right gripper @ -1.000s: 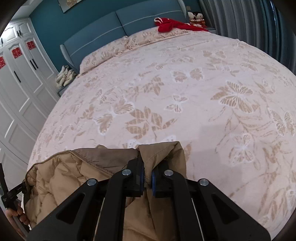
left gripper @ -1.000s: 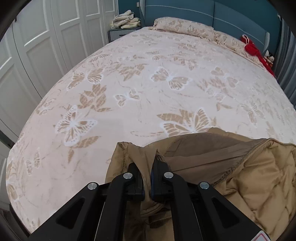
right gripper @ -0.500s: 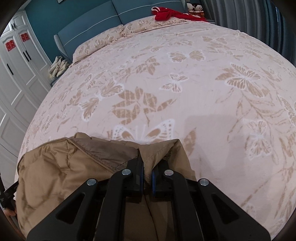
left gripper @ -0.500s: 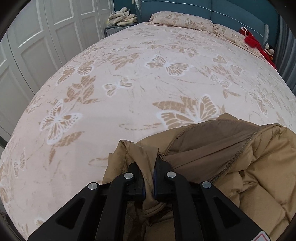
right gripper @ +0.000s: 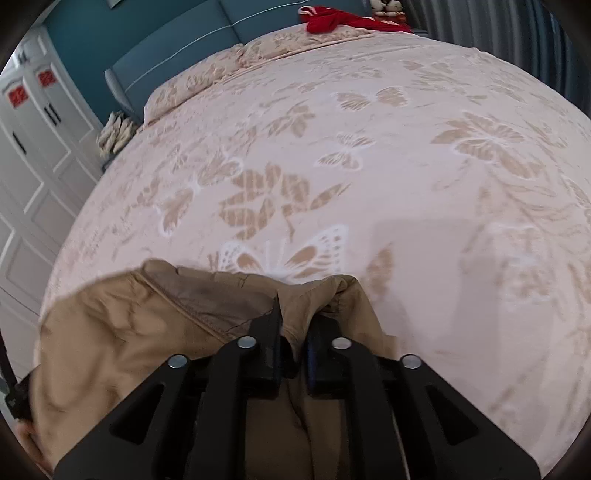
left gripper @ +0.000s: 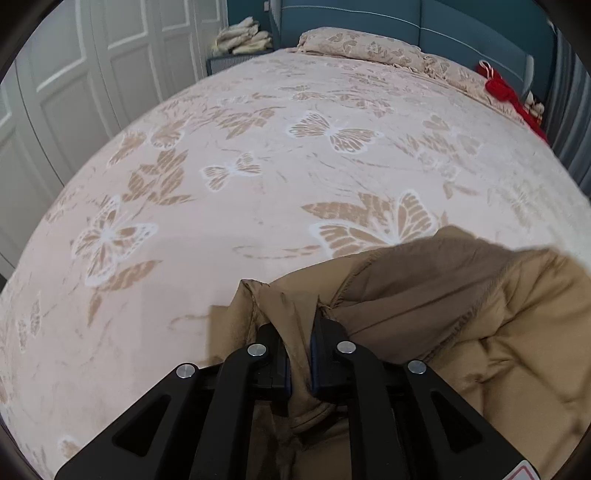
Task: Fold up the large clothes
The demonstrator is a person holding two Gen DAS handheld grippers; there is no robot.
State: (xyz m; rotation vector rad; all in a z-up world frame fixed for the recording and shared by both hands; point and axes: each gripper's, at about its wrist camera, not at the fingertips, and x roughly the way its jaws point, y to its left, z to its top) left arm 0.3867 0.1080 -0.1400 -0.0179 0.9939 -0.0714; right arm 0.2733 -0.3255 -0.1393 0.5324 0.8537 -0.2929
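Left wrist view. Left gripper (left gripper: 300, 354) clamped on a bunched fold of the tan padded jacket (left gripper: 480, 332); fabric fills the narrow gap between the fingers (left gripper: 275, 354). The jacket hangs or drapes from the grip at the near edge of the bed (left gripper: 258, 192), with its quilted body spreading off to the right (motion blur on its far edge). Darker lining shows along a stitched hem. Past it: one butterfly-print bedspread, pillows against the blue headboard (left gripper: 443, 22), one red item (left gripper: 506, 92) at the far corner, and a pile of pale folded things (left gripper: 242, 37) on a side cabinet.

Right wrist view. Right gripper (right gripper: 293, 350) likewise closed on a pinch of the same jacket (right gripper: 122, 343), the cloth pulled up between its fingers (right gripper: 267, 347). The body of the garment sags away to the left.

Handling, as judged: soft, puffy, light for its bulk; the smooth shell probably slips, so thick seamed edges or hem corners make better holds than loose padding. It will spring back after creasing.

Count: one jacket, two grippers, both holding it.
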